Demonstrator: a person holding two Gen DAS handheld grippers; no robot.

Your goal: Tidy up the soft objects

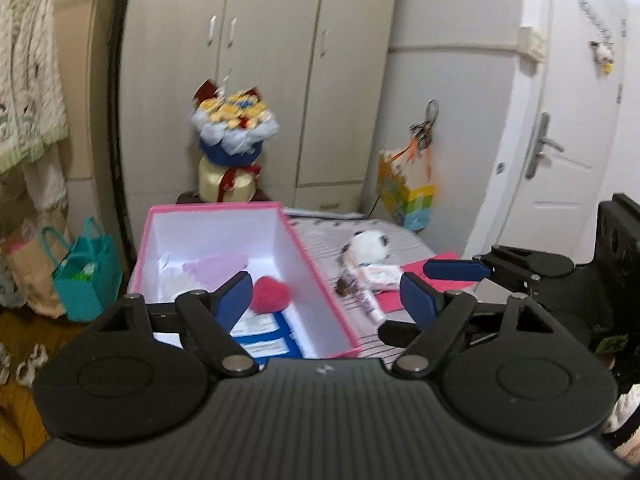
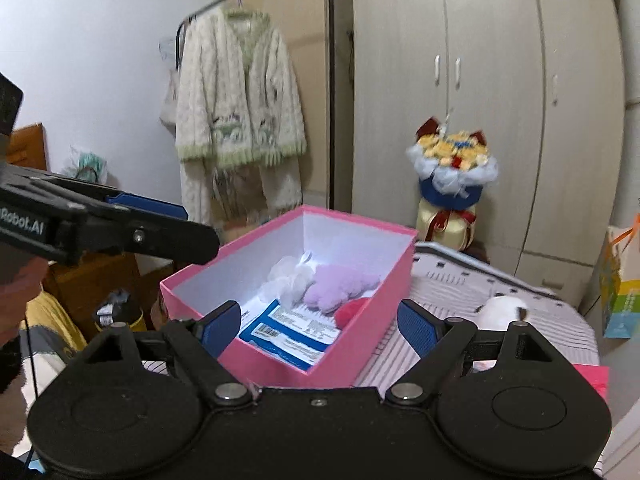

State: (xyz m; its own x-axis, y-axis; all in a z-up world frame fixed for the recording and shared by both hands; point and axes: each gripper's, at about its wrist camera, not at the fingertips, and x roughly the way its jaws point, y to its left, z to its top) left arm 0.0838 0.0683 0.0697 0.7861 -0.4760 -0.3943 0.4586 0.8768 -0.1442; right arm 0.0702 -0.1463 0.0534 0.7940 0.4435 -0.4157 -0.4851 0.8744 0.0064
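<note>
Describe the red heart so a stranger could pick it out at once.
Find the open pink box on the striped bed. Inside it, beside a lilac plush and above blue-and-white packets, lies the red heart: the only red, fuzzy, heart-shaped thing there.

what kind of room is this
Most likely a bedroom: a striped bed holds the pink box, a tall wardrobe stands behind, and a cardigan hangs on a clothes rail.

The pink box (image 2: pixel 304 288) stands open on top, its 4 walls fencing the toys, striped bed (image 2: pixel 520 312) beside it bare.
</note>
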